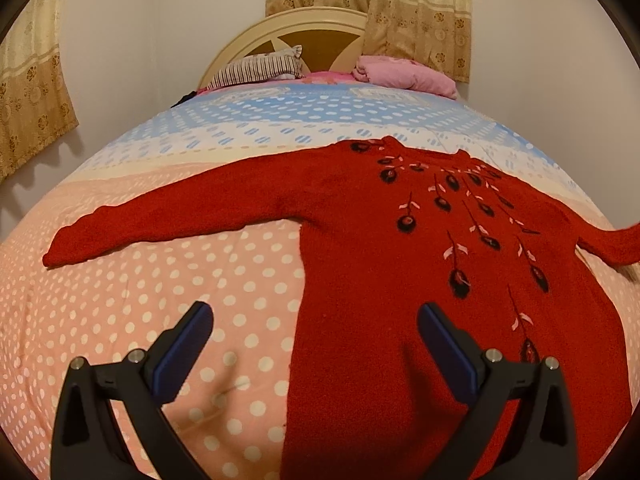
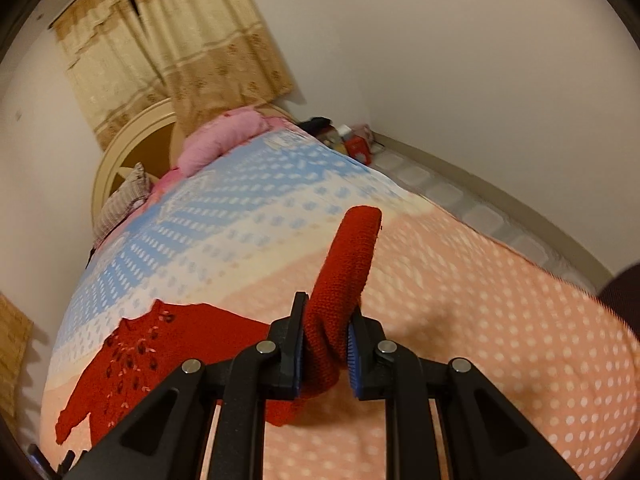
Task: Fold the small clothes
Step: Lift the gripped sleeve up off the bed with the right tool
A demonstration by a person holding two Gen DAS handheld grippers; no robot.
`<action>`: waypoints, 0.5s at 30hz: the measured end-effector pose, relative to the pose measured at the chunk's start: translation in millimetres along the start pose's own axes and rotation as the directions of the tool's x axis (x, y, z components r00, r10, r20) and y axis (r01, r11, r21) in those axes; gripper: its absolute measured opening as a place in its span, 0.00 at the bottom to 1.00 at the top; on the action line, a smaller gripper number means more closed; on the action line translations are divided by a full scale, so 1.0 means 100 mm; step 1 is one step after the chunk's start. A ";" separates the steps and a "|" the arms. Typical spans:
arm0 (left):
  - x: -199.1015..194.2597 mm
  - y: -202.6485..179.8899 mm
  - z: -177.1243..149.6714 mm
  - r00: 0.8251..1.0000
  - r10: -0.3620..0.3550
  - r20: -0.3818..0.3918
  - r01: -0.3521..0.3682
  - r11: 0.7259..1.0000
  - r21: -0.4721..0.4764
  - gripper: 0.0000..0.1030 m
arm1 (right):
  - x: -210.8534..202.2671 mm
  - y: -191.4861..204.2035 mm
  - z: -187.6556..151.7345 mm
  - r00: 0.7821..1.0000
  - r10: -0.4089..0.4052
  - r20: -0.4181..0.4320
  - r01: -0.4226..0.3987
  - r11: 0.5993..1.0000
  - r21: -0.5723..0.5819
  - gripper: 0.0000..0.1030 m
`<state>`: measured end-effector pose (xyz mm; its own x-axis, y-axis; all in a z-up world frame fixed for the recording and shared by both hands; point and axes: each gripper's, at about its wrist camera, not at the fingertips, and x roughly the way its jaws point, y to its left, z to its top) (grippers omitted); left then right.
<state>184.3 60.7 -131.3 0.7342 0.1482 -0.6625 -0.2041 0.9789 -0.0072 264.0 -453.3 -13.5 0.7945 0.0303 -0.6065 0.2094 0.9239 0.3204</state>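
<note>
Right gripper (image 2: pixel 326 344) clamps red knitted sweater's right sleeve (image 2: pixel 348 264) | left gripper (image 1: pixel 316 354) spread, empty, over hem | sweater (image 1: pixel 400 260) flat on dotted bed (image 1: pixel 160 320) | advice: carry sleeve across chest, keep taut.

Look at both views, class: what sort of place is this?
Most likely a home bedroom: a red knitted sweater lies on a bed with a dotted pink and blue bedspread, a rounded cream headboard, and beige patterned curtains behind.

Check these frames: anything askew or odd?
Nothing damaged. The red sweater lies flat on the bed; its one sleeve is lifted, pinched in the right gripper. The left gripper hangs open.
</note>
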 end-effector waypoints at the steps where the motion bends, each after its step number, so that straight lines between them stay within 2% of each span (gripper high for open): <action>1: 0.00 0.01 0.00 1.000 0.000 0.000 0.000 1.000 -0.002 1.00 | -0.01 0.08 0.03 1.000 0.008 0.006 -0.008 1.000 -0.014 0.17; 8: -0.01 0.03 0.01 1.000 -0.003 -0.004 0.003 1.000 -0.004 1.00 | -0.11 0.91 0.18 0.996 0.084 0.034 -0.078 0.986 -0.144 0.17; 15: -0.04 0.10 0.04 1.000 -0.009 -0.003 0.009 1.000 -0.021 1.00 | -0.09 1.76 0.17 0.988 0.152 0.035 -0.137 0.951 -0.276 0.16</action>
<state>181.9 70.0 -125.3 0.7343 0.1388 -0.6645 -0.2108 0.9771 -0.0288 303.6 -297.2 61.2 0.8364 0.1569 -0.5252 -0.0667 0.9802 0.1866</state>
